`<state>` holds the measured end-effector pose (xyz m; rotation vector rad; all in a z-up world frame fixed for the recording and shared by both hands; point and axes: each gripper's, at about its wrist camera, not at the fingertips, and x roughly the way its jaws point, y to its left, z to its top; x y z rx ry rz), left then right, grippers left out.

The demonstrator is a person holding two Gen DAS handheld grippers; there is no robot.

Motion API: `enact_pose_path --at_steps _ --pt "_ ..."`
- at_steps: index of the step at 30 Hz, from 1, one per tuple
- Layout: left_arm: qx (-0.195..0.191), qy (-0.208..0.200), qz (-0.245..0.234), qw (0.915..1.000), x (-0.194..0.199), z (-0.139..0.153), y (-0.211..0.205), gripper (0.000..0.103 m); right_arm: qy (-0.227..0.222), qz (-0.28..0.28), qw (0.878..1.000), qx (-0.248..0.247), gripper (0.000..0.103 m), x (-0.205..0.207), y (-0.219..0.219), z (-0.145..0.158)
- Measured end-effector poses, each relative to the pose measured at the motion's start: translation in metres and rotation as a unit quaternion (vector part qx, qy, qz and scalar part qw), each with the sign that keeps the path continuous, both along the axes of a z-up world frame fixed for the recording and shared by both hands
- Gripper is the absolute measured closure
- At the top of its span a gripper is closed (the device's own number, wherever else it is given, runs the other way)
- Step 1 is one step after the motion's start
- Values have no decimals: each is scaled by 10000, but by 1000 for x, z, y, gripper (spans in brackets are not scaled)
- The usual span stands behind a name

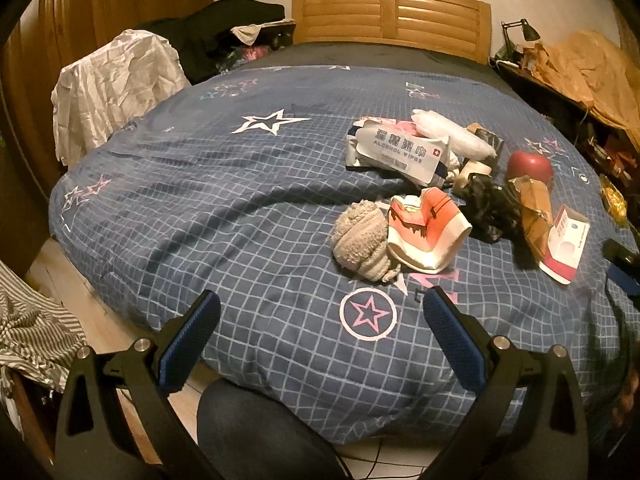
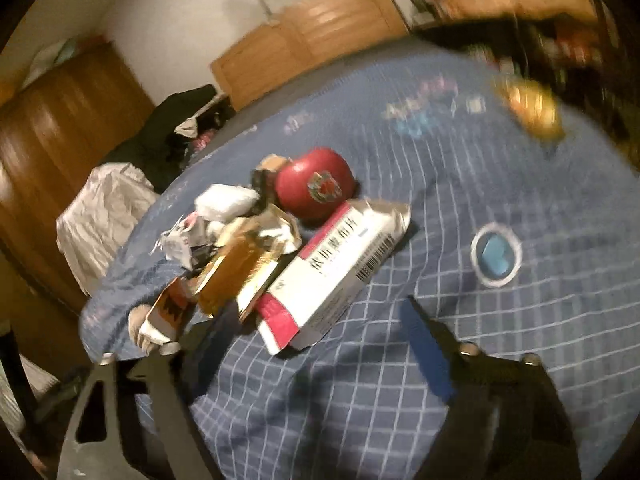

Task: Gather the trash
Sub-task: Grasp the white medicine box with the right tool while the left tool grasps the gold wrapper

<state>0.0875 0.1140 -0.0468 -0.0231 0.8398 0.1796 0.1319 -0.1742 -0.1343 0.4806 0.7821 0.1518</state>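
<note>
Trash heaped on the blue grid quilt, both claws empty

The red-and-white medicine box lies flat just in front of the red apple, long axis running from the apple toward the right gripper, open flap nearest it. It looks light, stiff and crushable, so pinch across its narrow sides. The right gripper is spread; the left gripper is spread too, well short of the pile.

The left claw is held level, both blue-padded fingers spread wide with nothing gripped between them. The right claw is tilted to one side, its view blurred; its fingers are likewise spread apart, one blue pad plainly visible, nothing gripped.
</note>
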Motion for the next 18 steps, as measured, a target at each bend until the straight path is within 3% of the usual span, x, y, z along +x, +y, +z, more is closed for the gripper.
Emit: enact_pose_path --at_steps 3,6,9,10,14,18 --pt "-16 60 35 10000 2 -4 2 5 340 -169 9980 515 37 21 -11 -22" --pt "-46 142 74 9999 6 -9 4 5 248 -120 9969 731 42 38 -10 -30" --pt "-30 150 39 9999 8 -10 1 5 287 34 9965 783 63 56 -3 -38" --pt "-20 139 21 9999 8 -9 0 5 318 87 9963 799 74 60 -1 -40" --pt "-106 118 -71 9998 8 -7 -6 5 262 271 9937 1056 79 62 -2 -43" --pt "-183 -11 -462 9988 10 2 -30 5 160 295 9934 1100 81 49 -6 -33"
